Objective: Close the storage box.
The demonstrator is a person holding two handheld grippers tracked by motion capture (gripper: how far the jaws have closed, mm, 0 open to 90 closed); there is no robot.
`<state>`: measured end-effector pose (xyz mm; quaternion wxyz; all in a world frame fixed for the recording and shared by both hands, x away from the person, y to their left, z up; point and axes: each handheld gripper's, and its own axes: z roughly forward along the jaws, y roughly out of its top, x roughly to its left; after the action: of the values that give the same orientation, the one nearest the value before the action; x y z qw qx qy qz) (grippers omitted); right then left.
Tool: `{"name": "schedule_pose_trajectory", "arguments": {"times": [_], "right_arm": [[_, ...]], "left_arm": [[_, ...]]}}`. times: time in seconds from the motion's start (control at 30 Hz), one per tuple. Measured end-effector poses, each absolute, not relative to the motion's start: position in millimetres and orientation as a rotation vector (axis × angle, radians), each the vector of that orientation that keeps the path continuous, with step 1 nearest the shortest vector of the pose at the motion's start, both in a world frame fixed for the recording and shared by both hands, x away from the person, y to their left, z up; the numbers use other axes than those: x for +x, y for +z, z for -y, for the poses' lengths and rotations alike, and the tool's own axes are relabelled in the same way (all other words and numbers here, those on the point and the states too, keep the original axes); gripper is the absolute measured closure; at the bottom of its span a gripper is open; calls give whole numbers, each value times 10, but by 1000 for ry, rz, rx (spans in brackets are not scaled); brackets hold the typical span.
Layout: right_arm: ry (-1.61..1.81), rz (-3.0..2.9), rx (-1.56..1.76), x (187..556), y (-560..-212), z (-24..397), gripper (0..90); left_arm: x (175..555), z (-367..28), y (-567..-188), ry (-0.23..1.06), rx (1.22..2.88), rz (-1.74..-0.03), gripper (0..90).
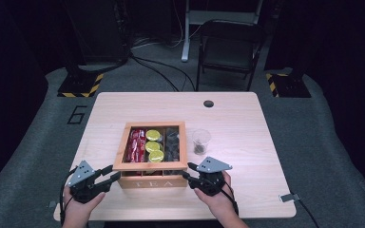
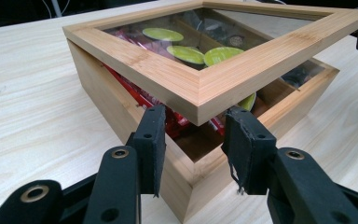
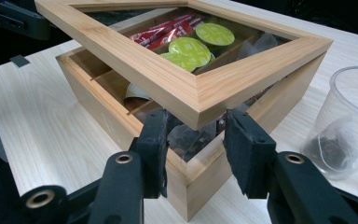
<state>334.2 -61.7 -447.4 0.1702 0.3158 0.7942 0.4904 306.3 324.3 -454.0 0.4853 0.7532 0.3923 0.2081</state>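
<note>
A wooden tea box (image 1: 154, 182) marked TEA stands on the table near the front edge. Its glass-windowed lid (image 1: 120, 152) is raised at the front and tilted, above the box's base (image 2: 121, 107). My left gripper (image 1: 115, 172) is shut on the lid's front left corner (image 2: 198, 100), which sits between its jaws. My right gripper (image 1: 187, 170) is shut on the front right corner (image 3: 196, 102) the same way. Inside lie red packets (image 1: 137, 145), green capsules (image 1: 154, 145) and dark tea bags (image 1: 172, 142).
A clear plastic cup (image 1: 201, 141) with a dark tea bag stands just right of the box, close to my right gripper (image 3: 196, 128). The table (image 1: 247, 123) has a round hole (image 1: 208, 103) at the back. A folding chair (image 1: 228, 47) stands beyond it.
</note>
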Motion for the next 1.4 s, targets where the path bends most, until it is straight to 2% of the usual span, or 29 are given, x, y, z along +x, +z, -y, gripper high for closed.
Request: {"name": "schedule_pose_trajectory", "arguments": {"times": [1.03, 1.2, 1.4], "right_arm": [[1370, -2303, 911, 3325, -4628, 617, 582], [1373, -2302, 924, 3322, -4635, 611, 568], [1380, -2299, 922, 3315, -4627, 608, 538]], "left_arm": [[3077, -3226, -4678, 454, 1947, -975, 583], [3055, -3271, -4592, 466, 1877, -1005, 496], [3074, -3263, -4626, 446, 1873, -1016, 474]]}}
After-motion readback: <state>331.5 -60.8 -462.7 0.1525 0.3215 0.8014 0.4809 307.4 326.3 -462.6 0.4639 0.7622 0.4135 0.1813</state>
